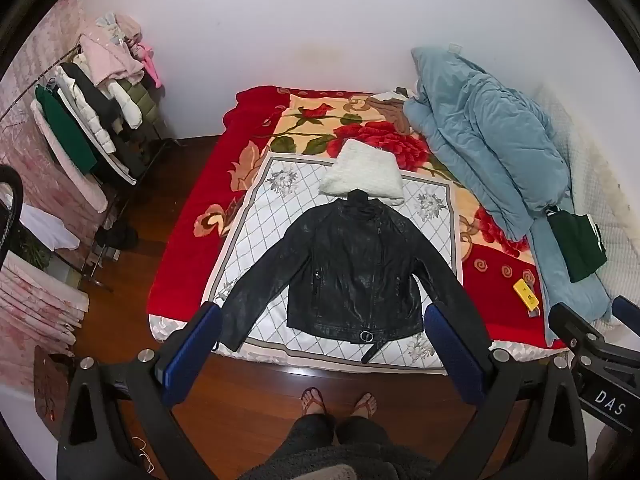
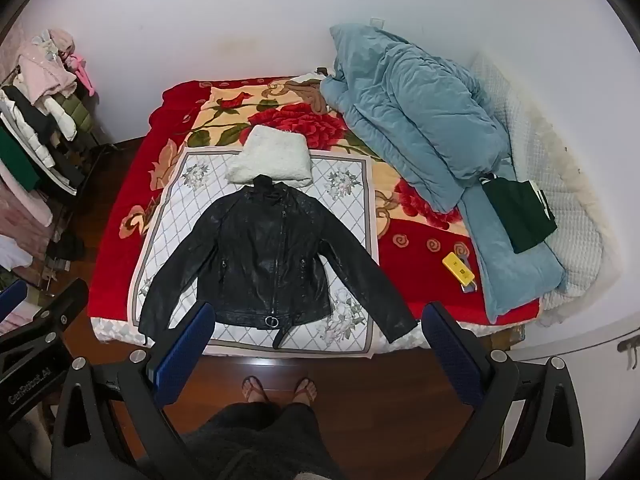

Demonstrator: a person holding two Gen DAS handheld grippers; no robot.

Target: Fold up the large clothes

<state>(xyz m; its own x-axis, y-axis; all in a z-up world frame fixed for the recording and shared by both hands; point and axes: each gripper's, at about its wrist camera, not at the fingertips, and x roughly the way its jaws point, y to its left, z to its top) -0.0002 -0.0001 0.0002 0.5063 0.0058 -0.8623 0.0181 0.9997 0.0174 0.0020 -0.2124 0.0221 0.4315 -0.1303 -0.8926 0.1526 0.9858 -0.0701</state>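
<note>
A black leather jacket [image 1: 352, 268] lies flat, front up, sleeves spread, on a white diamond-pattern cloth [image 1: 260, 224] on the bed; it also shows in the right wrist view [image 2: 264, 256]. A folded white fluffy garment [image 1: 364, 172] lies just beyond its collar. My left gripper [image 1: 324, 320] is open and empty, held high above the bed's near edge. My right gripper [image 2: 320, 320] is open and empty too, beside the left one.
A red floral blanket [image 1: 188, 248] covers the bed. A blue quilt [image 1: 488, 140] is heaped at the right, with a dark green garment [image 1: 576, 244] and a yellow object [image 1: 528, 298]. A loaded clothes rack [image 1: 92, 120] stands left. The person's feet [image 1: 340, 400] stand on the wooden floor.
</note>
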